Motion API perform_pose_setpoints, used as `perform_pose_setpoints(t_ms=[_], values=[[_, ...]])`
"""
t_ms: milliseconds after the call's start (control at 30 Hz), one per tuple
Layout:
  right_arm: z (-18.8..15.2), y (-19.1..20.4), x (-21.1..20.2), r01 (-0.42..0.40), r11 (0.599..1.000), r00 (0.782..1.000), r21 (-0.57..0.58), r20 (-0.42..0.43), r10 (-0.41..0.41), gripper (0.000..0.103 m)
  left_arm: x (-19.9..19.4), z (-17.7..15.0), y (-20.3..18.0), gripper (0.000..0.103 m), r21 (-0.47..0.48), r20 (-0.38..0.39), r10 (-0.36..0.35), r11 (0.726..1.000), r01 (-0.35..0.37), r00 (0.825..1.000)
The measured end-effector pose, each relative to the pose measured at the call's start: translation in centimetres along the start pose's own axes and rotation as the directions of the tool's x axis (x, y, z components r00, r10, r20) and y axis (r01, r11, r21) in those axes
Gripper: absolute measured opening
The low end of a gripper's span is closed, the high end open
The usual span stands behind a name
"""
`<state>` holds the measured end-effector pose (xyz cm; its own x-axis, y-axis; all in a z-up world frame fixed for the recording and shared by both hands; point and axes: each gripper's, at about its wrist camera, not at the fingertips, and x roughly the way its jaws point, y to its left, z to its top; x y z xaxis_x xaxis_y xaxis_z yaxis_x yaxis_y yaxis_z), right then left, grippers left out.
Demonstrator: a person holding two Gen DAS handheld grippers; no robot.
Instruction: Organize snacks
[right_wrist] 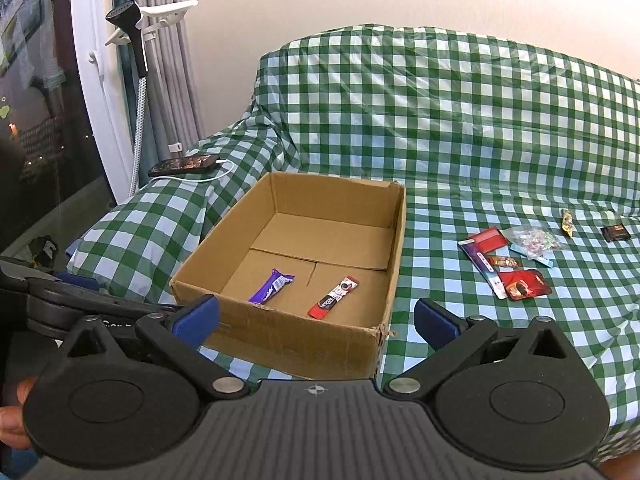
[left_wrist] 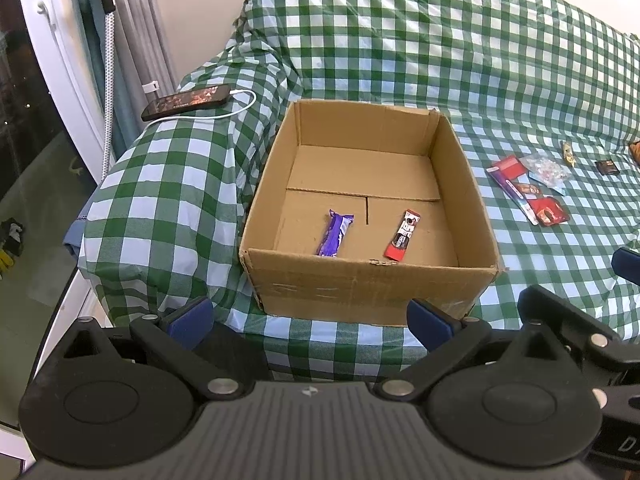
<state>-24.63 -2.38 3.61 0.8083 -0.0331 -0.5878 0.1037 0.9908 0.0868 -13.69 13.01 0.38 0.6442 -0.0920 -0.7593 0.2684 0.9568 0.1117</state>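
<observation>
An open cardboard box [left_wrist: 360, 288] [right_wrist: 296, 344] rests on the green checked cover. Inside it lie a purple bar [left_wrist: 335, 233] [right_wrist: 273, 286] and a red-and-black stick pack [left_wrist: 404, 235] [right_wrist: 333, 297]. To the box's right, loose snacks lie on the cover: a long red-and-blue packet [left_wrist: 516, 186] [right_wrist: 486, 258], a red pouch [left_wrist: 551, 211] [right_wrist: 526, 284], a clear candy bag [left_wrist: 548, 169] [right_wrist: 532, 240], a gold wrapper [left_wrist: 568, 153] [right_wrist: 567, 222] and a dark square [left_wrist: 607, 167] [right_wrist: 616, 233]. My left gripper [left_wrist: 310, 320] and right gripper [right_wrist: 316, 320] both hang open and empty before the box's near wall.
A phone [left_wrist: 186, 102] [right_wrist: 185, 165] on a white charging cable lies on the covered armrest left of the box. A garment steamer [right_wrist: 134, 32] and curtains stand by the window at far left. The sofa backrest [right_wrist: 440, 100] rises behind the box.
</observation>
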Motion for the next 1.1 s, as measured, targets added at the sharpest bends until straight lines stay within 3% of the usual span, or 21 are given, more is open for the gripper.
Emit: perform_pose_setpoints(t_ms=[567, 800, 1100], values=[[-0.3, -2.1, 0.7, 0.013, 0.997, 1.0, 0.076, 0.003, -0.013, 0.103, 0.9, 0.7, -1.6, 0.103, 0.067, -0.016, 0.009, 0.998, -0.008, 1.0], [0.1, -6.8, 0.1, 0.112, 0.978, 0.991, 0.178, 0.058, -0.124, 0.103, 0.8, 3.2, -4.6, 0.103, 0.115, 0.027, -0.002, 0.993, -0.001, 1.0], [-1.4, -16.3, 0.4, 0.282, 0.906, 0.951, 0.315, 0.029, -0.307, 0.103, 2.1, 7.5, -13.1, 0.103, 0.228, 0.058, -0.088, 0.971, 0.073, 0.994]])
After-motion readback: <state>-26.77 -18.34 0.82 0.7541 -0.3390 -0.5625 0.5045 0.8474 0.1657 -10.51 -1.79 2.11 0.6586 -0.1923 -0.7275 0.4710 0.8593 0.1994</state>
